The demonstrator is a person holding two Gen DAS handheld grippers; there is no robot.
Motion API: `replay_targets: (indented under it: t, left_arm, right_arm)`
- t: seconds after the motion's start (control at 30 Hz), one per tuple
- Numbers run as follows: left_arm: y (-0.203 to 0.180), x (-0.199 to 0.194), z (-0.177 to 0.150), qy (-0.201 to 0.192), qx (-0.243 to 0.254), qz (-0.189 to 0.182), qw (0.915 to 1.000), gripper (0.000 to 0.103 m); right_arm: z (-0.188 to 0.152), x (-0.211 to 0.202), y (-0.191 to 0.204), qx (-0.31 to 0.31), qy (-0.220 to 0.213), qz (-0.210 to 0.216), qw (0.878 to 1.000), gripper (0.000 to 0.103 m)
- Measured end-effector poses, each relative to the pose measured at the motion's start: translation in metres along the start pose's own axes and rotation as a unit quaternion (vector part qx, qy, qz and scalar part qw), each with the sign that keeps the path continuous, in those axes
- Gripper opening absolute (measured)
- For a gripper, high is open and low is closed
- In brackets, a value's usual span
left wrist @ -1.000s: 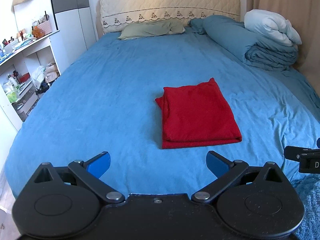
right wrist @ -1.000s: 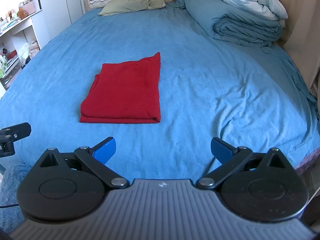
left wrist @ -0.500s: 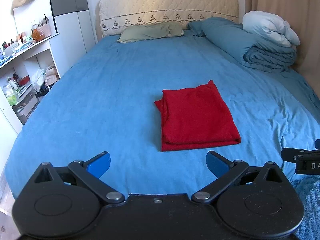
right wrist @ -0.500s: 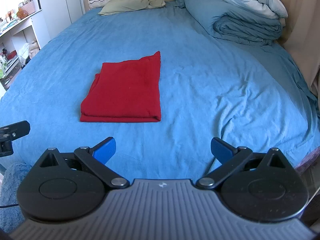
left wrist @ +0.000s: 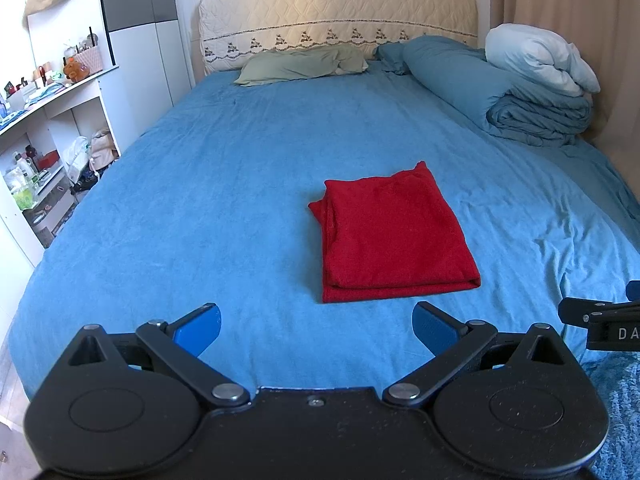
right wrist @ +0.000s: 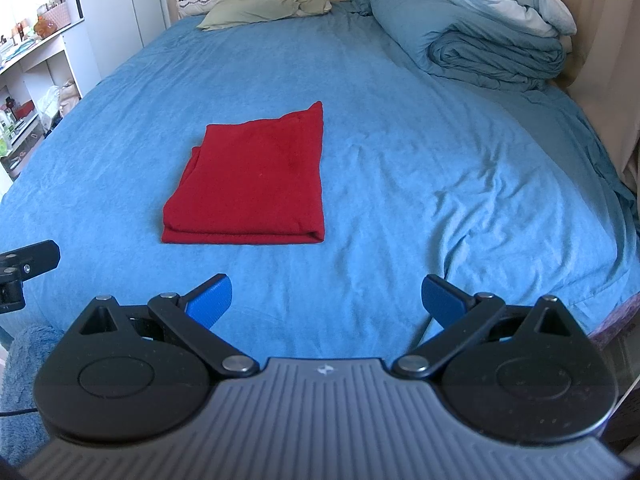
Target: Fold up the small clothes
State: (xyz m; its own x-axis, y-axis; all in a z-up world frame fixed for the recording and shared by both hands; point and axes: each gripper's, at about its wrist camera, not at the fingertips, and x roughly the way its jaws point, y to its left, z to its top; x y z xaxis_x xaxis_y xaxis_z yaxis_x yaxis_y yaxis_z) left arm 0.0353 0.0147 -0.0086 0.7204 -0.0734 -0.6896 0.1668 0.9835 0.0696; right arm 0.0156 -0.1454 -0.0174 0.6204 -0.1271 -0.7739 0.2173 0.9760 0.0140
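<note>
Blue-sheeted bed [left wrist: 200, 208] is being viewed from its foot by both wrist cameras, with a quilted cream headboard [left wrist: 336, 20] at the far end and a flat green pillow [left wrist: 300, 66] lying below it. A folded red cloth garment [left wrist: 394, 236] is being left flat near the middle of the sheet, touched by nothing, its doubled edge facing the cameras. A rolled blue duvet [right wrist: 480, 44] is being kept along the far right side. The left gripper [left wrist: 316, 326] and right gripper [right wrist: 326, 300] are being held short of the garment, each with blue-padded fingers [left wrist: 198, 328] spread wide and gripping nothing.
</note>
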Motion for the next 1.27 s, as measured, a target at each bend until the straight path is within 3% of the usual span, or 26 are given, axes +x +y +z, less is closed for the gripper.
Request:
replay_targets:
  t: [1.27]
  left_arm:
    - [-0.0004, -0.004, 0.0006, -0.016, 0.005, 0.006, 0.9998, 0.103]
  right_arm:
    - [0.0021, -0.0022, 0.0073, 0.005, -0.006, 0.0, 1.0, 0.103]
